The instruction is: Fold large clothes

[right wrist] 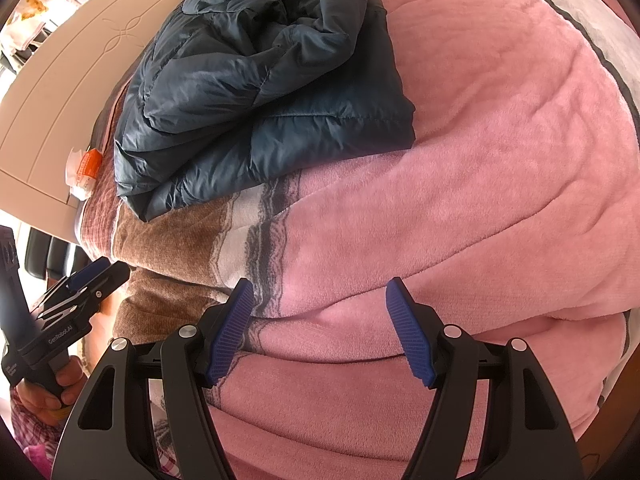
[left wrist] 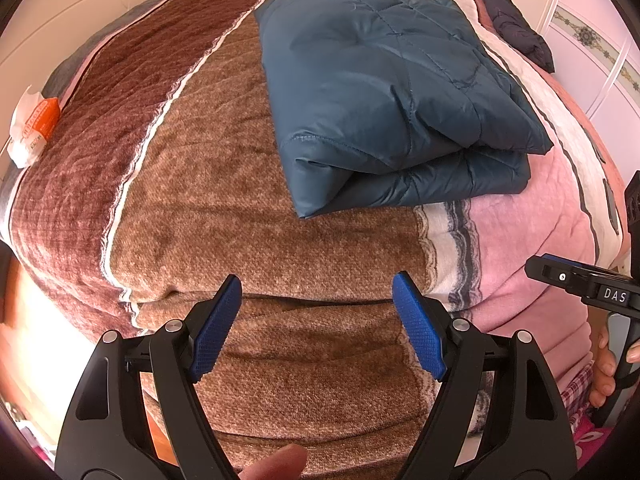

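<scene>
Left gripper (left wrist: 317, 322): jaws spread wide, nothing between the blue pads, only brown plush blanket (left wrist: 248, 208) showing through the gap. Right gripper (right wrist: 319, 328): jaws just as wide, likewise empty, hanging over the pink part of the same blanket (right wrist: 460, 184). Both tilted down toward the near edge of the bed, neither touching cloth as far as can be seen.

Further out, toward the far middle of the bed: the teal quilted jacket (left wrist: 384, 92), already doubled into a thick rectangular bundle, lying across the seam where brown meets pink. Seen from the left: smooth top panel, layered near edge, corners fairly square. Seen from the right (right wrist: 256, 76): upper layers puffier and rumpled, one side bulging rather than flat.

Beyond that, at the far right edge of the bed: a dark garment (left wrist: 516, 24), crumpled, well apart from the bundle. At the far left edge: a white and orange packet (left wrist: 34, 128).

Judged from this: folding of the teal piece essentially done, at most a press or tidy of the rumpled side left. Dark garment apparently unfolded, possibly next.
</scene>
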Motion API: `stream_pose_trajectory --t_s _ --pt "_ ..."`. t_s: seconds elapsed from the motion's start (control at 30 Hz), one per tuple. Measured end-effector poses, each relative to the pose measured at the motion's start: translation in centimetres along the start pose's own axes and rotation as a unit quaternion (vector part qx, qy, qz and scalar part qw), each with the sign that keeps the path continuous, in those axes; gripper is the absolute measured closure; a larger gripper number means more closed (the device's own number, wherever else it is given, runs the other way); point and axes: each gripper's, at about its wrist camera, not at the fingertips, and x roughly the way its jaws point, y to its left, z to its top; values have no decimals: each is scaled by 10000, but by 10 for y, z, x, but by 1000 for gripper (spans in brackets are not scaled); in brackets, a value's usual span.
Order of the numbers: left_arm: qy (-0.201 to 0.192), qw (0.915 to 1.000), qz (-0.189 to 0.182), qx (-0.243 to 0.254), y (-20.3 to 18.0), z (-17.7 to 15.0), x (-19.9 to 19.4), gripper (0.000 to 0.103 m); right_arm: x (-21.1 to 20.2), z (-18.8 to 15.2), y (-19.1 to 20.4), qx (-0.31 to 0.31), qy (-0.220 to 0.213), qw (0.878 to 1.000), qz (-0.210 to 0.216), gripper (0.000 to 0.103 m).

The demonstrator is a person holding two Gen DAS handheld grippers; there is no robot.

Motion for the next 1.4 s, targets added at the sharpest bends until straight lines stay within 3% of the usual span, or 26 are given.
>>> stream_pose_trajectory --t_s 1.4 --pt "-76 9999 84 49 4 3 -5 26 2 4 -1 -35 9 10000 8 35"
